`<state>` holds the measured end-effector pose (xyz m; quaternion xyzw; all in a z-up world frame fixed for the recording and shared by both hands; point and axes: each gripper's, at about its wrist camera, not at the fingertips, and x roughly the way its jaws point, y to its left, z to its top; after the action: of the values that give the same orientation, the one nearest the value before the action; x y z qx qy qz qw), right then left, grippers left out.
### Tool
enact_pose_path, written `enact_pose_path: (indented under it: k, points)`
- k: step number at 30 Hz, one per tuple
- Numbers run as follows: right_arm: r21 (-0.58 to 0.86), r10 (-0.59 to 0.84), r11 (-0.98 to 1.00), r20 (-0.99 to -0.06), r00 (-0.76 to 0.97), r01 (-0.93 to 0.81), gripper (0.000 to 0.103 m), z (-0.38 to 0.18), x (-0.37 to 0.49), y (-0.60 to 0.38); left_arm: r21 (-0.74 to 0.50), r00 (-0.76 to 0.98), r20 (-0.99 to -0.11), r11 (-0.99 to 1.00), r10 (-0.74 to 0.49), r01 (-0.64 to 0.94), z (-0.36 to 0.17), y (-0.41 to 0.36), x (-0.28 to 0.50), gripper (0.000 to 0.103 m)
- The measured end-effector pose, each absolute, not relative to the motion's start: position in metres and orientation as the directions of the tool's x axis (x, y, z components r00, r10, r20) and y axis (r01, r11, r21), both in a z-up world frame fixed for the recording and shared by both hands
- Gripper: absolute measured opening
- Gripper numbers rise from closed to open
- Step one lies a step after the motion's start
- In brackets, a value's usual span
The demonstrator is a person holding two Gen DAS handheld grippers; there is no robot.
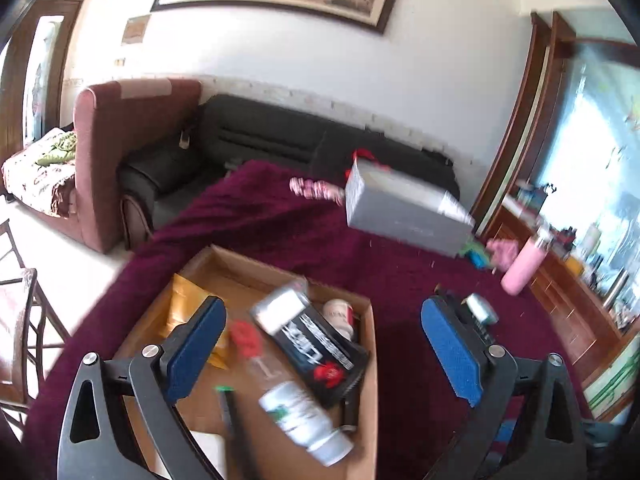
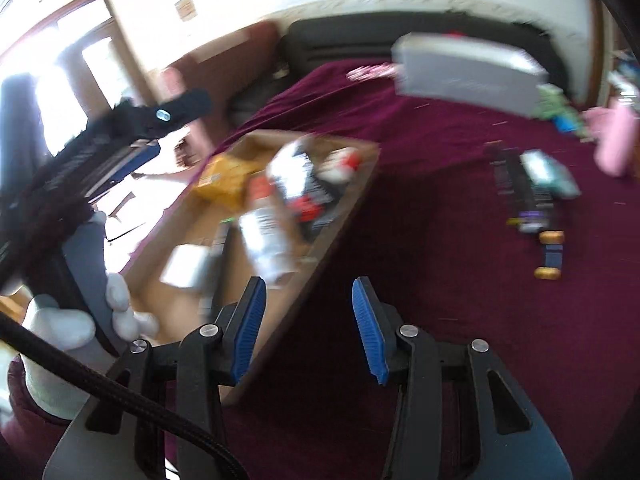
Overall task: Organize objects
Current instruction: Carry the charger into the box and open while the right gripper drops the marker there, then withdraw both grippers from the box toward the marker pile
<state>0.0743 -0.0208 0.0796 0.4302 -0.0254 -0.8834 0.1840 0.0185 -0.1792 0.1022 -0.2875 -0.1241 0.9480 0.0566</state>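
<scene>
An open cardboard box [image 1: 370, 360] [image 2: 340, 208] sits on a maroon cloth [image 1: 280, 224] [image 2: 440, 280]. It holds a white bottle [image 1: 304, 420] [image 2: 264, 240], a black packet [image 1: 320, 344], a yellow pouch [image 1: 184, 304] [image 2: 224, 176] and a small cup [image 1: 340, 316]. My left gripper [image 1: 322, 344] is open and empty above the box. My right gripper [image 2: 308, 328] is open and empty over the box's near right edge. The left gripper also shows at the left of the right wrist view [image 2: 120, 152], held by a gloved hand [image 2: 60, 328].
A grey box [image 1: 404, 212] [image 2: 468, 76] lies at the far side of the cloth. A pink bottle [image 1: 524, 264] [image 2: 616, 140], a black strip with a small tin [image 1: 476, 312] [image 2: 528, 188] and a blue piece with gold ends [image 2: 550, 256] lie to the right. Sofas stand behind.
</scene>
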Motion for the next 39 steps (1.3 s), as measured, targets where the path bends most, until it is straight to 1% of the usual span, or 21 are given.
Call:
enact_pose_path:
  k: [2,3,5,6,7,9,12,15,18,19,21,23,24,28,31,32,34,39]
  points:
    - [0.147,-0.270,-0.958,-0.752,-0.601,0.246,0.044,0.084,0.080,-0.001,-0.263,-0.795,-0.582,-0.965,0.174,-0.018,0.088,-0.165,0.008,0.096]
    - [0.135,-0.250,-0.964,-0.752,-0.610,0.229,0.044,0.085,0.082,0.011,-0.289,-0.765,-0.615,-0.957,0.192,-0.009,0.077,-0.159,0.003,0.096]
    - [0.102,-0.201,-0.976,-0.749,-0.632,0.190,0.044,0.090,0.080,0.030,-0.322,-0.726,-0.652,-0.947,0.220,0.003,0.065,-0.152,-0.001,0.096]
    - [0.092,-0.188,-0.979,-0.745,-0.640,0.181,0.044,0.091,0.081,0.038,-0.324,-0.718,-0.660,-0.946,0.220,0.007,0.061,-0.147,-0.001,0.096]
    - [0.077,-0.170,-0.983,-0.737,-0.654,0.168,0.044,0.093,0.085,0.042,-0.287,-0.723,-0.665,-0.958,0.188,0.015,0.061,-0.141,0.001,0.096]
    - [0.061,-0.146,-0.987,-0.718,-0.681,0.147,0.044,0.102,0.093,0.061,-0.258,-0.736,-0.654,-0.966,0.175,-0.001,0.064,-0.131,0.006,0.096]
    - [0.087,-0.151,-0.988,-0.699,-0.699,0.127,0.044,0.105,0.101,0.079,-0.290,-0.709,-0.676,-0.957,0.199,0.008,0.059,-0.122,0.006,0.096]
    - [0.118,-0.167,-0.986,-0.694,-0.701,0.118,0.044,0.105,0.106,0.092,-0.224,-0.714,-0.685,-0.974,0.142,0.021,0.061,-0.113,0.005,0.096]
    - [0.102,-0.147,-0.989,-0.687,-0.711,0.105,0.044,0.106,0.110,0.101,-0.200,-0.743,-0.664,-0.978,0.090,0.060,0.070,-0.118,0.012,0.096]
    - [0.093,-0.136,-0.991,-0.684,-0.717,0.099,0.044,0.106,0.110,0.103,-0.180,-0.765,-0.642,-0.981,0.057,0.077,0.078,-0.119,0.018,0.096]
    - [0.076,-0.114,-0.993,-0.677,-0.727,0.086,0.044,0.107,0.111,0.110,-0.167,-0.794,-0.606,-0.983,0.037,0.081,0.091,-0.118,0.027,0.096]
    - [0.058,-0.092,-0.996,-0.668,-0.738,0.071,0.044,0.108,0.112,0.116,-0.181,-0.818,-0.571,-0.982,0.068,0.044,0.105,-0.113,0.034,0.102]
    - [0.057,-0.089,-0.996,-0.667,-0.740,0.067,0.044,0.107,0.111,0.118,-0.203,-0.818,-0.564,-0.979,0.115,0.003,0.111,-0.109,0.037,0.102]
    - [0.073,-0.084,-0.996,-0.670,-0.738,0.048,0.044,0.105,0.108,0.131,-0.267,-0.753,-0.610,-0.959,0.246,-0.097,0.114,-0.083,0.032,0.102]
    - [0.076,-0.074,-0.997,-0.675,-0.734,0.031,0.044,0.103,0.107,0.140,-0.369,-0.660,-0.640,-0.911,0.394,-0.186,0.099,-0.060,0.024,0.102]
    - [0.076,-0.069,-0.997,-0.676,-0.733,0.024,0.044,0.102,0.107,0.144,-0.375,-0.646,-0.647,-0.907,0.406,-0.195,0.096,-0.054,0.024,0.102]
    - [0.068,-0.057,-0.998,-0.679,-0.732,0.014,0.044,0.101,0.107,0.149,-0.341,-0.621,-0.680,-0.918,0.390,-0.203,0.090,-0.035,0.022,0.102]
    - [0.055,-0.028,-0.998,-0.682,-0.730,-0.013,0.044,0.100,0.107,0.164,-0.201,-0.591,-0.743,-0.947,0.314,-0.250,0.080,0.005,0.028,0.102]
